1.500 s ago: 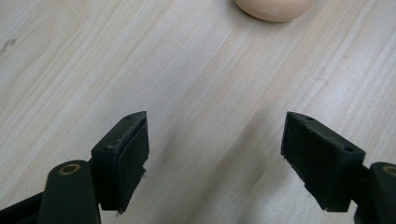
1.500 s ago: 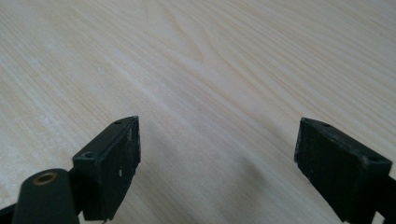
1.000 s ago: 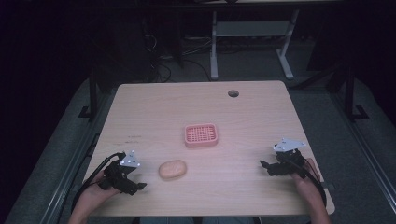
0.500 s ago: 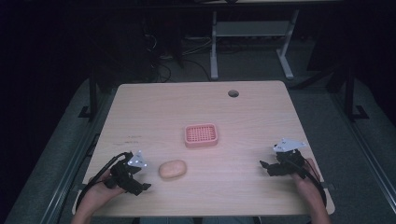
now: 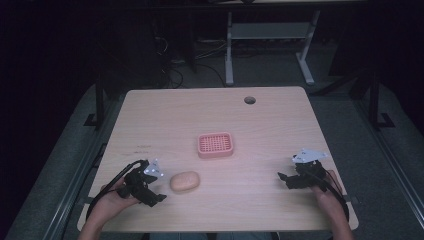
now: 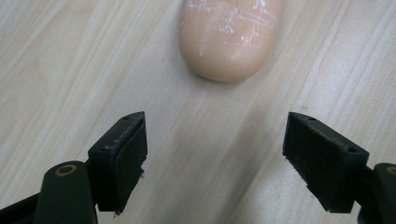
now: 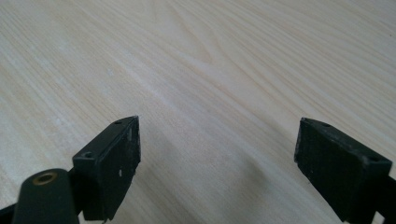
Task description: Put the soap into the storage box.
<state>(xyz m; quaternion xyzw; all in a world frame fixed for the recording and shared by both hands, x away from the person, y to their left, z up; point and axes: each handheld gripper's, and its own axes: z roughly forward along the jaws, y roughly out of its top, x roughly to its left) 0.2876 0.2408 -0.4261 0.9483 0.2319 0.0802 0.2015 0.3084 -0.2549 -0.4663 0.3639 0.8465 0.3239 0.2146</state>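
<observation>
Soap (image 5: 184,181), a peach oval bar, lies on the bench (image 5: 260,125) just ahead of the left gripper (image 5: 150,186) in the high view, apart from the pink slatted soap dish (image 5: 215,145) beyond it; nothing is grasped yet, so the pick and any placing remain. Left gripper view: jaws spread wide and empty, bar just beyond their tips, bare wood around. Right gripper view: the right gripper (image 7: 215,163) stands wide open, empty, over clear bench near the right edge.
</observation>
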